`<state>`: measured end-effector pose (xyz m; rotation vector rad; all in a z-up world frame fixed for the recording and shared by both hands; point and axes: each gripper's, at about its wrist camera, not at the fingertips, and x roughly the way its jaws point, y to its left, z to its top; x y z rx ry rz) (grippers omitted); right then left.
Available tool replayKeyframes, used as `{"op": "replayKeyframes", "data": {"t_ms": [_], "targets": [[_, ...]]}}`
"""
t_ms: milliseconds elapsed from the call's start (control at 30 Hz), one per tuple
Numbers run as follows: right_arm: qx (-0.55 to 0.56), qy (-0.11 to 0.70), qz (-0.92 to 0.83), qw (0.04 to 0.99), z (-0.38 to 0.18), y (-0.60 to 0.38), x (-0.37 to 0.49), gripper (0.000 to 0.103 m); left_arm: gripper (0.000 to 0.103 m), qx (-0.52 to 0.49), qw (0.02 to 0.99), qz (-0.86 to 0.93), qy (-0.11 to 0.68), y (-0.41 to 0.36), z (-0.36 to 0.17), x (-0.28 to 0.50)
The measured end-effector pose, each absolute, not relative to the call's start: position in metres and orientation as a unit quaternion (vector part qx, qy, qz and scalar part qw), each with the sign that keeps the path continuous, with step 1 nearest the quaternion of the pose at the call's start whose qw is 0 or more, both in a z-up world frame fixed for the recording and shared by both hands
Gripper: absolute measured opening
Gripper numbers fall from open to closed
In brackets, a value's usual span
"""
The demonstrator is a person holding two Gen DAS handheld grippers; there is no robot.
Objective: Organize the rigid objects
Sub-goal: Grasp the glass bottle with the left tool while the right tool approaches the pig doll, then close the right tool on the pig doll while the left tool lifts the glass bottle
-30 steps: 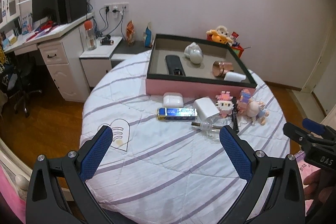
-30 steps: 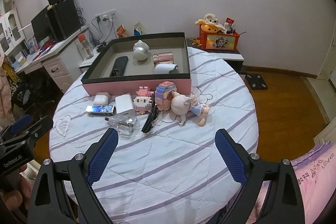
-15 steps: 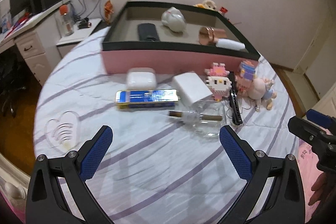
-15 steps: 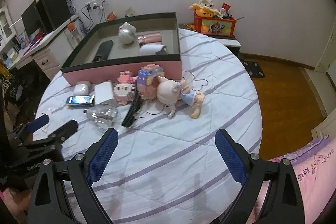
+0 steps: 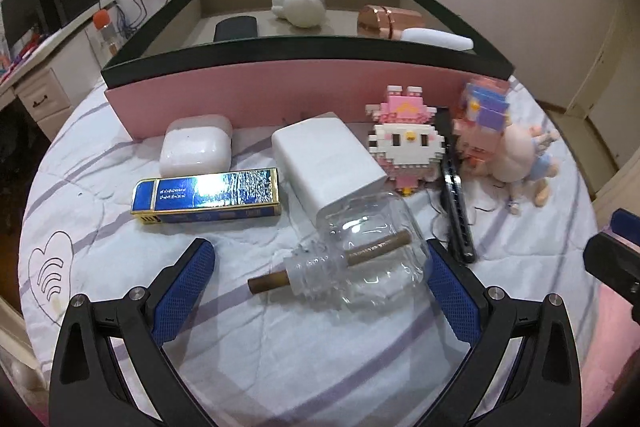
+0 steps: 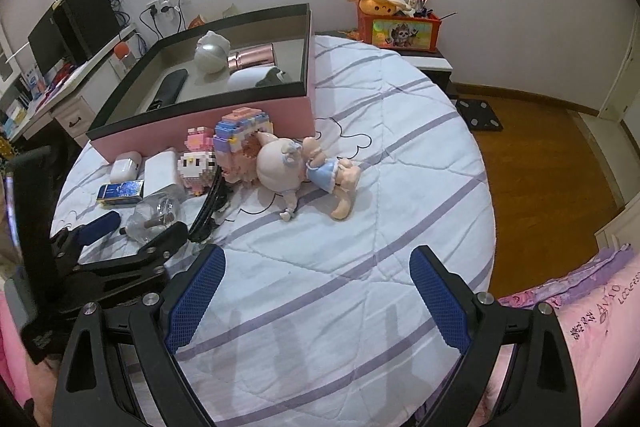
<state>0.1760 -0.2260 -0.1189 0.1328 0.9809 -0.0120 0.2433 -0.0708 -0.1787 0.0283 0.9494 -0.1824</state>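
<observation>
A clear glass bottle (image 5: 368, 251) with a brown stick in its neck lies on the round quilted table, between the open fingers of my left gripper (image 5: 320, 279). Behind it lie a blue lighter box (image 5: 208, 195), a white earbud case (image 5: 196, 149), a white charger block (image 5: 328, 163), a pink brick figure (image 5: 406, 143), a black comb (image 5: 456, 203) and a doll (image 5: 516, 155). The pink tray (image 5: 280, 91) holds several objects. My right gripper (image 6: 316, 291) is open and empty over bare quilt; the bottle also shows in its view (image 6: 154, 217).
A desk with drawers (image 6: 72, 115) and monitor stands at the left. An orange toy box (image 6: 400, 27) sits on a side cabinet behind the table. Wooden floor (image 6: 540, 155) lies to the right. The left gripper (image 6: 132, 227) appears in the right wrist view.
My left gripper has moved forward and down until its fingers flank the bottle. My right gripper has shifted slightly closer to the table.
</observation>
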Motion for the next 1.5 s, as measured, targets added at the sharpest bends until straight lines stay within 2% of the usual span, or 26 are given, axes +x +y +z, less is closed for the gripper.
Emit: {"op": "replayKeyframes", "data": {"t_ms": [67,100,167,233,300,567,933,1000,1067,1100,1500], "targets": [[0.065,0.472,-0.006,0.879,-0.121,-0.228,0.177,0.095,0.101,0.003,0.888,-0.091,0.452,-0.069,-0.178,0.244],[0.066,0.474,-0.006,0.878,-0.122,-0.229,0.179,0.095,0.098,-0.005,0.889,-0.093,0.448,-0.067,-0.177,0.245],[0.067,0.475,-0.008,0.878,-0.124,-0.231,0.181,0.095,0.087,-0.014,0.891,-0.098,0.444,-0.064,-0.175,0.245],[0.066,0.475,-0.01,0.877,-0.127,-0.234,0.184,0.095,0.062,-0.014,0.893,-0.1,0.439,-0.062,-0.174,0.242],[0.064,0.475,-0.014,0.878,-0.13,-0.238,0.188,0.095,0.053,-0.016,0.894,-0.101,0.436,-0.059,-0.172,0.239],[0.038,0.475,-0.007,0.879,-0.143,-0.246,0.212,0.095,0.053,-0.032,0.893,-0.112,0.434,-0.044,-0.167,0.227],[-0.074,0.468,0.06,0.879,-0.159,-0.214,0.26,0.095,0.053,-0.041,0.902,-0.102,0.418,-0.021,-0.146,0.212],[-0.062,0.476,0.068,0.874,-0.167,-0.215,0.267,0.091,0.053,-0.04,0.903,-0.101,0.416,-0.019,-0.144,0.211],[-0.036,0.474,0.079,0.876,-0.167,-0.218,0.267,0.078,0.053,-0.039,0.904,-0.099,0.414,-0.018,-0.142,0.211],[-0.038,0.473,0.079,0.877,-0.166,-0.218,0.265,0.075,0.053,-0.039,0.904,-0.099,0.415,-0.017,-0.143,0.211],[0.009,0.456,0.098,0.884,-0.13,-0.222,0.236,0.075,0.053,-0.041,0.908,-0.112,0.401,-0.013,-0.122,0.21]]}}
